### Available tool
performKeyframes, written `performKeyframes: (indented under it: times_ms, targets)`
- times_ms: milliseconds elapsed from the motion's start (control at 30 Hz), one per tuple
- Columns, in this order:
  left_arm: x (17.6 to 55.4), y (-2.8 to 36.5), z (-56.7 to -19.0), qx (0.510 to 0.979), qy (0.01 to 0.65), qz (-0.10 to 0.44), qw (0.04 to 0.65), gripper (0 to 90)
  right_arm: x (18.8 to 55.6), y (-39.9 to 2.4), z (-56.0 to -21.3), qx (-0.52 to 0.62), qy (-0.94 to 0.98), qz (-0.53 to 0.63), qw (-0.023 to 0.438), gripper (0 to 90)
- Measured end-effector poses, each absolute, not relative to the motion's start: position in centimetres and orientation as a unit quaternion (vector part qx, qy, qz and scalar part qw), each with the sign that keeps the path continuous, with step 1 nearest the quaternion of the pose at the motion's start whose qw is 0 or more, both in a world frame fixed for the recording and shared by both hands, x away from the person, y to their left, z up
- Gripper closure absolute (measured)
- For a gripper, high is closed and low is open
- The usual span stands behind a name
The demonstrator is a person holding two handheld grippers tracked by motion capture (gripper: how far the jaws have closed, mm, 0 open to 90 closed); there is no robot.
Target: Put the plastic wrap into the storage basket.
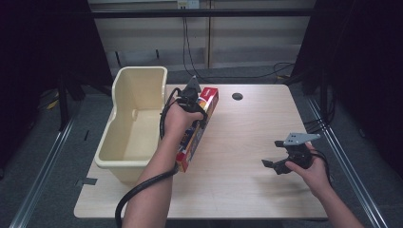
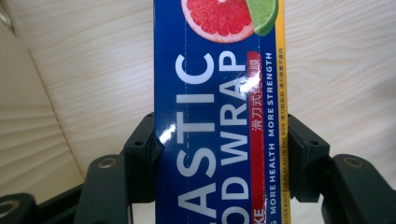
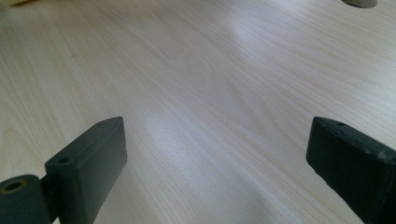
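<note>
Blue plastic wrap box (image 1: 197, 130) beside bin rim (image 1: 159, 114)

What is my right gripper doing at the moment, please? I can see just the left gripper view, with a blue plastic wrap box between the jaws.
Observer: The right gripper is open with nothing between its jaws, held over bare table at the right.
Operator: Thank you. Where is my box relative to the bin?
Observer: In the high view the plastic wrap box lies slanted just right of the cream bin, with the left gripper clamped across it.
Operator: Is there anything in the bin already?
Observer: As far as the high view shows, the bin's inside is empty.
</note>
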State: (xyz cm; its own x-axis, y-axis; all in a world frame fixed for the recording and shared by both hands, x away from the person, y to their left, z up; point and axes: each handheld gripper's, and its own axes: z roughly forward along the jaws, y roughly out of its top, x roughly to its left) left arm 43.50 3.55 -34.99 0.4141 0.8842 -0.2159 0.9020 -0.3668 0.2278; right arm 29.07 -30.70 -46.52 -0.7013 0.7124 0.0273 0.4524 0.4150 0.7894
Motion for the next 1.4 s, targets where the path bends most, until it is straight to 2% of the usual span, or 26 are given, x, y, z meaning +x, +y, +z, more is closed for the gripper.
performKeyframes:
  times_ms: [767,1400]
  targets:
    - [43.0,6.4,-29.9,0.830,0.534,-0.023,0.162,40.4,29.1,-30.7,-46.5,0.354,0.825,0.411,0.158,4.7]
    - [42.6,8.3,-27.1,0.824,0.541,-0.017,0.170,40.5,29.1,-30.7,-46.5,0.354,0.825,0.410,0.158,4.7]
